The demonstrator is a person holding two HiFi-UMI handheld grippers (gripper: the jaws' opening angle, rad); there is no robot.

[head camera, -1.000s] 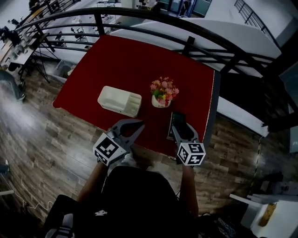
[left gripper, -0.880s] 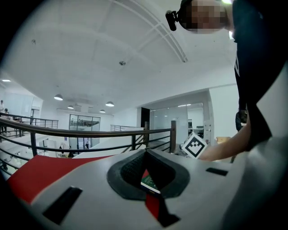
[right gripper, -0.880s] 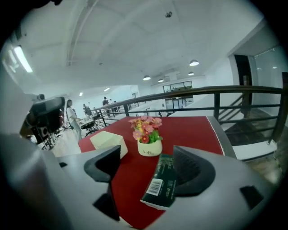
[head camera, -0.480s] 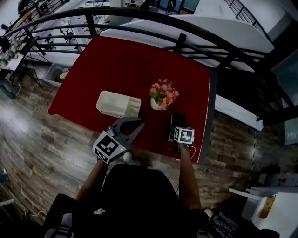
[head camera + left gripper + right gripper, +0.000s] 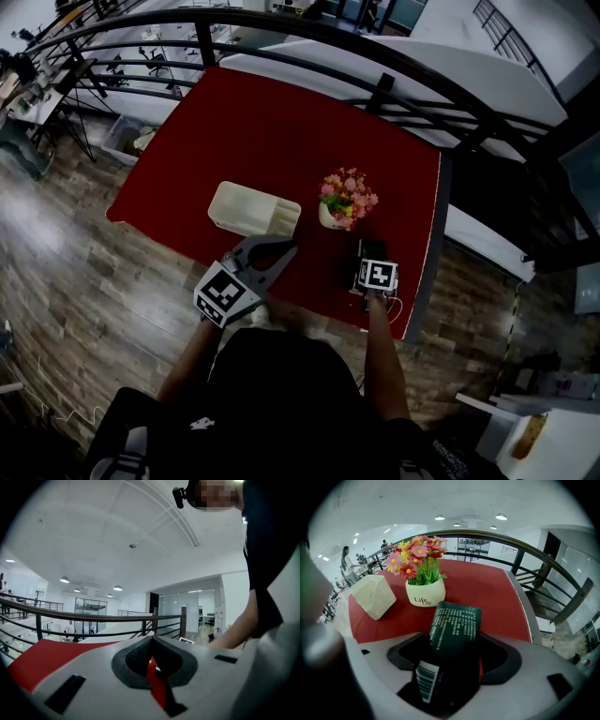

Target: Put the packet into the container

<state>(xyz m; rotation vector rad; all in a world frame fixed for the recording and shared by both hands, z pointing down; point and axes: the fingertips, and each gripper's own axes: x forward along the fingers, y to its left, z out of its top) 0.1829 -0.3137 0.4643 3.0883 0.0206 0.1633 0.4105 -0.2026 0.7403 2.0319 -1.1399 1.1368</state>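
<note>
A dark green packet [image 5: 454, 625] with a white barcode lies on the red table [image 5: 281, 122] near its front right edge, just in front of the flower pot. My right gripper [image 5: 454, 644] is tipped down over the packet [image 5: 372, 249], which lies between the jaws. Those jaws are closing, and a sliver of red table shows beside the packet. The cream container [image 5: 253, 208] stands to the left of the pot. My left gripper [image 5: 284, 249] hovers at the table's front edge below the container, fingertips together and nothing in them. It points towards the railing in the left gripper view [image 5: 151, 653].
A white pot of pink and yellow flowers [image 5: 345, 202] stands between the container [image 5: 372, 597] and the packet, close behind the packet [image 5: 424, 592]. A dark railing [image 5: 375, 56] curves along the table's far side. Wooden floor lies below the near edge.
My right gripper has moved forward from the table's edge and tipped down over the packet, so its marker cube faces up. Its jaws stand wider. The left gripper has barely moved.
</note>
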